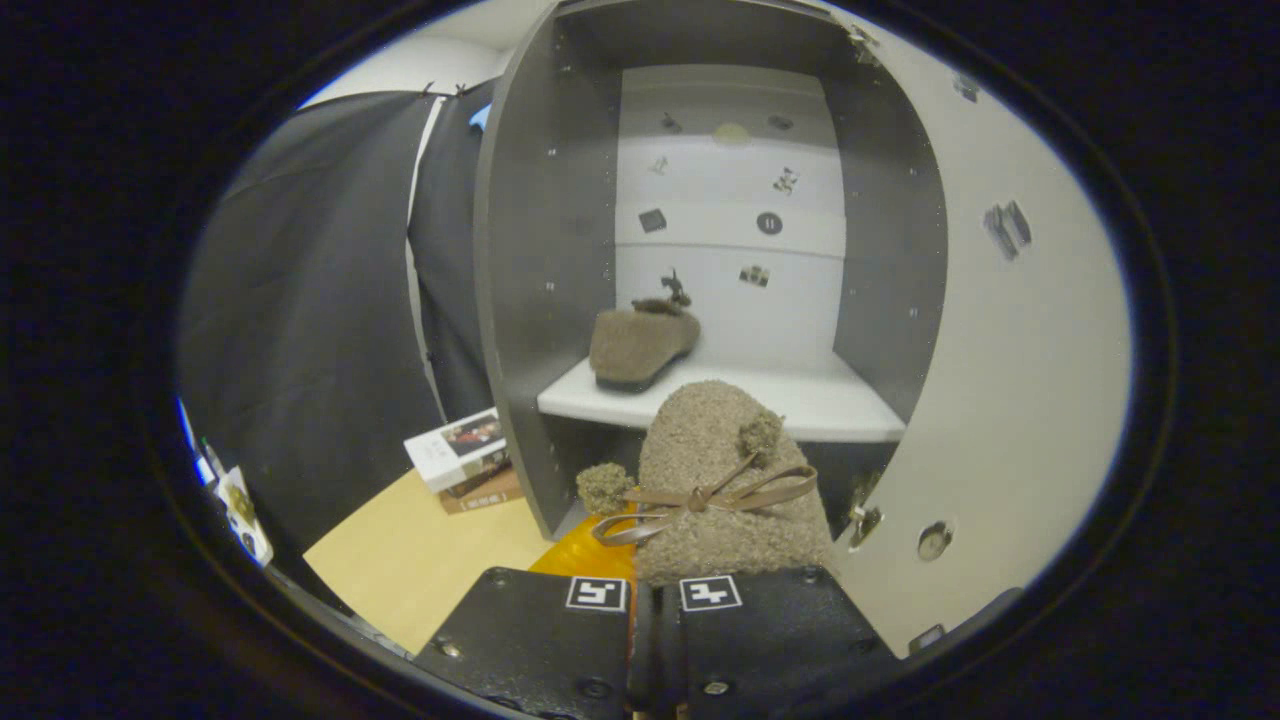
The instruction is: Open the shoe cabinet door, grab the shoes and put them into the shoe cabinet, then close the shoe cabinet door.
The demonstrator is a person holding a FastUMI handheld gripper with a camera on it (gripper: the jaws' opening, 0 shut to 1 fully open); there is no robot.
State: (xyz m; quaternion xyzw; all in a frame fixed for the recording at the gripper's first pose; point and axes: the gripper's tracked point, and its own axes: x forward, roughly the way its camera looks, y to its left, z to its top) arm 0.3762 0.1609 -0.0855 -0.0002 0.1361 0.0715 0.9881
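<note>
The claw [655,600] is pinched narrow on the heel of a fuzzy slipper [725,480], held toe-forward just before the front edge of the white shelf [840,405]. The cabinet door [1010,400] stands swung wide beside it. The other slipper [640,345] sits on the shelf's far side, with open room next to it. Books [465,460] lie on the surface outside the cabinet wall [535,250].

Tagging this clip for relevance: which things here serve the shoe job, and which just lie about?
Job: tongs shut on fuzzy slipper; second slipper on the white shelf; cabinet; open door.
Lying about: stacked books beside the cabinet.
</note>
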